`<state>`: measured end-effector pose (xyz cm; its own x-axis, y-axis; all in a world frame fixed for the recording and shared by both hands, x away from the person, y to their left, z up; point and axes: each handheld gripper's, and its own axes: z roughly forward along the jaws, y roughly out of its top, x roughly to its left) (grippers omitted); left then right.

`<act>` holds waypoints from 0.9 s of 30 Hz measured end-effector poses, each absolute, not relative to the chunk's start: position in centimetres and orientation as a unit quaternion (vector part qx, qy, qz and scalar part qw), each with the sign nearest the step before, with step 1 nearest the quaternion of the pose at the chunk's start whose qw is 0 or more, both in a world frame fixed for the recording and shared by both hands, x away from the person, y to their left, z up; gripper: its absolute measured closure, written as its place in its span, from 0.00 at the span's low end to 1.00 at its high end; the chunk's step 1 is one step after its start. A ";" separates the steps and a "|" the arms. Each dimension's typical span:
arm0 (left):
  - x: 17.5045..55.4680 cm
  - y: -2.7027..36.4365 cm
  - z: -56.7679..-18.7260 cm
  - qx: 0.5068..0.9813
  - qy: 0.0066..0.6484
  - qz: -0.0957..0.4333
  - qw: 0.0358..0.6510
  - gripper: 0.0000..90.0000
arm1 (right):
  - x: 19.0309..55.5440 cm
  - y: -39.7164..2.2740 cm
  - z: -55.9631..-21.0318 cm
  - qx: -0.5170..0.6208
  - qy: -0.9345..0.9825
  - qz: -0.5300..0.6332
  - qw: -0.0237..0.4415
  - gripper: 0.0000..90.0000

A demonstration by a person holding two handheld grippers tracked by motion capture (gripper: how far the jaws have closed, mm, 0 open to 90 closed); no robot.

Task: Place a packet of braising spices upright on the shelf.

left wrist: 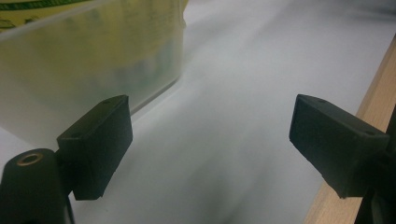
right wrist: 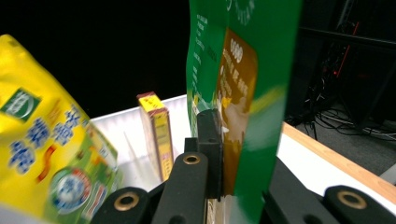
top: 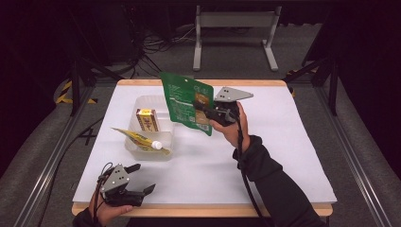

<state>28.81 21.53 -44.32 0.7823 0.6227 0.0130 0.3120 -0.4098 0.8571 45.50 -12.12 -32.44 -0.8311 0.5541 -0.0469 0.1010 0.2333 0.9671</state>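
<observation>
My right gripper (top: 202, 109) is shut on a green packet (top: 185, 100), which hangs upright in the air just right of a clear plastic bin (top: 166, 147). In the right gripper view the jaws (right wrist: 233, 154) pinch the green packet (right wrist: 245, 84) near its lower edge. In the bin stand a yellow-and-red box (top: 147, 119) and a yellow pouch (top: 137, 138) with a white cap. My left gripper (top: 144, 177) rests low at the table's near left corner, open and holding nothing. Its jaws (left wrist: 217, 144) stand wide apart over the white tabletop, with the bin's cloudy wall (left wrist: 93, 60) just ahead.
The white tabletop (top: 279, 156) has a wooden rim (top: 203, 210) along its near edge, close to my left gripper. A grey metal stand (top: 234, 33) and cables lie on the floor beyond the far edge. Black frame rails run down both sides.
</observation>
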 end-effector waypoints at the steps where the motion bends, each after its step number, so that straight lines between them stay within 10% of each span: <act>1: 28.7 21.5 -44.3 0.822 0.284 0.168 0.464 0.15 | 45.8 -11.7 -32.4 0.217 0.761 0.580 0.195 0.99; 27: 28.1 21.8 -44.4 0.820 0.283 0.158 0.472 0.15 | 50.7 -5.0 -32.2 0.237 0.749 0.592 0.179 0.99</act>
